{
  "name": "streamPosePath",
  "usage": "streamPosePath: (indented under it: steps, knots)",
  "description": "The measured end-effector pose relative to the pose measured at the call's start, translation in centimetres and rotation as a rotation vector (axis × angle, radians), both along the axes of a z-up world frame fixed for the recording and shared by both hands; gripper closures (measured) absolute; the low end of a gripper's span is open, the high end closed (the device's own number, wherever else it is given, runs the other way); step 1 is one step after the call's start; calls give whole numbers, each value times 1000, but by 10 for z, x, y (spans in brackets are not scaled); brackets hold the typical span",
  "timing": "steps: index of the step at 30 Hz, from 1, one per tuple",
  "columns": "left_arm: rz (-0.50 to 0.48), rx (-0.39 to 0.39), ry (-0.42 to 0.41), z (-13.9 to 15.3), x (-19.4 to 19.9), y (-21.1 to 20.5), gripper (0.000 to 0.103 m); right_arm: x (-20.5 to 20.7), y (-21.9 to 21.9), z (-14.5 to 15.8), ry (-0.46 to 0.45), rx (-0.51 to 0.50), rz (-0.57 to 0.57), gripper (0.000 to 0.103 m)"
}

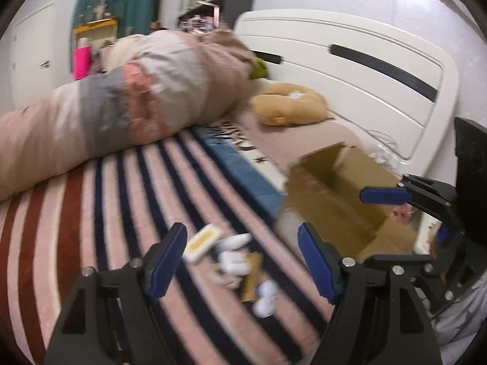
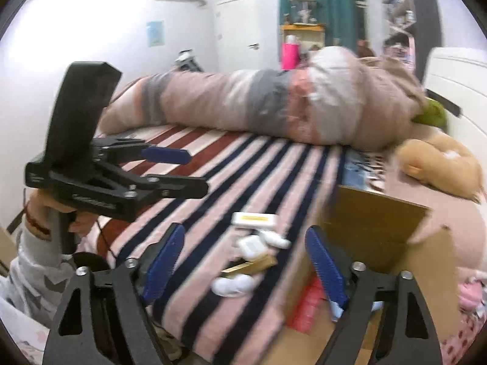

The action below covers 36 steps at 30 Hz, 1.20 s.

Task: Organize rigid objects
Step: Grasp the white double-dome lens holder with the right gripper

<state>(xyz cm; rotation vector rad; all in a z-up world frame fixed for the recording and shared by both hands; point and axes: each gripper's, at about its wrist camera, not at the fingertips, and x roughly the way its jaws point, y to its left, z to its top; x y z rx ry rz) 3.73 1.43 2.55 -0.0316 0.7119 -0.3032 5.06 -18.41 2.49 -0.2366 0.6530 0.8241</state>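
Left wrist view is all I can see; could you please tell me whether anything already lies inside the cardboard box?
Observer: Yes. The right wrist view shows a red item lying inside the cardboard box.
Operator: Thank you. How does my left claw look from outside?
Observer: The left claw stands open above the striped blanket, with nothing between its jaws.
Operator: And who is holding it?
Observer: A hand in a pale patterned sleeve grips its handle from below.
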Motion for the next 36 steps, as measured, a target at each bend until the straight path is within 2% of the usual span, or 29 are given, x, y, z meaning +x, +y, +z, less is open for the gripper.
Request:
streamPosePath:
  steps: [4, 7, 10, 13, 18, 22, 24, 25, 32, 36]
  knots:
    - [47, 1, 11, -26, -3, 33, 30, -4, 41, -24, 68, -17, 73, 28]
    - [38, -28, 45, -53, 4, 46, 30, -3, 67, -55, 124, -60, 86, 28]
    - [1, -47, 90, -82, 15, 50, 30, -2, 74, -84, 160, -98, 72, 28]
    - [-39, -88, 148, -109, 27, 53, 30, 1, 74, -117, 155, -156, 10, 28]
    - [-93, -127, 198, -136, 40, 45, 30, 5, 65, -151, 117, -208, -55, 28]
    - [-104, -119, 238, -155, 53, 31, 30, 14, 57, -168, 144, -220, -89, 28]
    - [-102, -109, 247, -161, 58, 26, 30, 18, 54, -171, 140, -221, -108, 41]
    - [-102, -109, 251, -163, 59, 24, 30, 19, 50, -172, 144, -212, -115, 45]
    - [-127, -137, 265, -171, 65, 16, 31, 5, 42, -168, 127, -194, -106, 45]
    - [-122, -139, 268, -174, 70, 13, 42, 2, 40, -169, 139, -196, -103, 45]
